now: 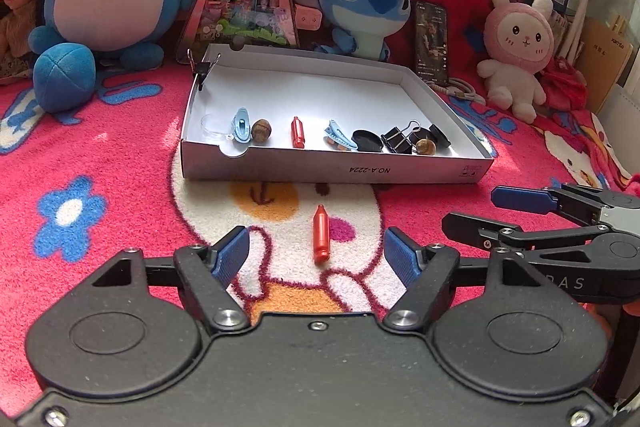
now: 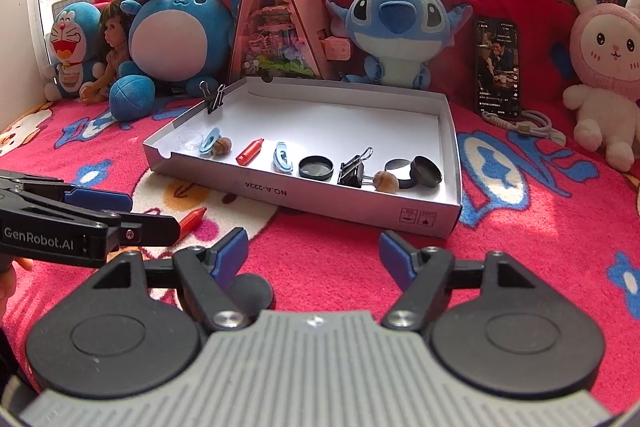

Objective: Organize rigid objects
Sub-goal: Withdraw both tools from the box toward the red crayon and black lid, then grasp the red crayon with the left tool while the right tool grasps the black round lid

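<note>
target: red crayon-shaped piece (image 1: 321, 235) on blanket, just short of white box (image 1: 336, 174)
left gripper (image 1: 316, 259): spread, empty; straddle piece w/ both pads (it may roll)
right gripper (image 2: 312, 255): spread, empty

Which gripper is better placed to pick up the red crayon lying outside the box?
Left. The red crayon lies just ahead of the open left gripper; the right gripper faces bare blanket.

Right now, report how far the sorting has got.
Done: a row of small items lies along the front wall of the white box, including one red crayon. In hand: nothing; the left gripper and right gripper are open and empty. Left: the second red crayon on the blanket.
</note>
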Motion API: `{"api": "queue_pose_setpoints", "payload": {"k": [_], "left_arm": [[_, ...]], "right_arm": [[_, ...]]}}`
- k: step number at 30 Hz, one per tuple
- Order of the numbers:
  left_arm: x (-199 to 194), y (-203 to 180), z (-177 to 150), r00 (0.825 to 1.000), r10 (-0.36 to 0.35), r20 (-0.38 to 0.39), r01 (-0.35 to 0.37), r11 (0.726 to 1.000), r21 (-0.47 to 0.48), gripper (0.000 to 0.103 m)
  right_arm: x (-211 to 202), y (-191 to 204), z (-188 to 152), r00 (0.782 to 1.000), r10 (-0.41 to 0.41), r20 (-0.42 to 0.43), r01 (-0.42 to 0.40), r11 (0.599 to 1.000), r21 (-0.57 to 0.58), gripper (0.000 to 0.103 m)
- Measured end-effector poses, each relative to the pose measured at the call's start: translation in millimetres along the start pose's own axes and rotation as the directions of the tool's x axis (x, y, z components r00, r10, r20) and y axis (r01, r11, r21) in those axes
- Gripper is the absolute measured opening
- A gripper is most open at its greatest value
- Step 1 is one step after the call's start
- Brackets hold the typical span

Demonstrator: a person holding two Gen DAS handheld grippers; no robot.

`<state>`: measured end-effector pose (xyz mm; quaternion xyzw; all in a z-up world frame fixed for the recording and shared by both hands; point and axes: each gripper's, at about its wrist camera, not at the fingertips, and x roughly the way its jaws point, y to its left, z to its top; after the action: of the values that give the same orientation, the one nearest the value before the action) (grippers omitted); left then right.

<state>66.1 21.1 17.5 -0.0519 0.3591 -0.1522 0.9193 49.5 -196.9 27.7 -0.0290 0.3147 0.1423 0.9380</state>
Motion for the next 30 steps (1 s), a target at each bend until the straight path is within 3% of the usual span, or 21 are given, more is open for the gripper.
{"api": "queue_pose_setpoints", "payload": {"k": [13,30], "left_arm": [[10,-9,-6,1.000,0.004,-0.018,-0.004,0.999,0.035,0.061],[26,-20,-1,1.000,0.029,-0.009,-0.028,0.997,0.069,0.047]], "right_arm": [[0,12,-30,0.998,0.047,-0.033,-0.049,0.998,-0.049,0.083],[4,30,-40,0.999,0.043,-0.012,-0.044,0.995,-0.084,0.079]]}}
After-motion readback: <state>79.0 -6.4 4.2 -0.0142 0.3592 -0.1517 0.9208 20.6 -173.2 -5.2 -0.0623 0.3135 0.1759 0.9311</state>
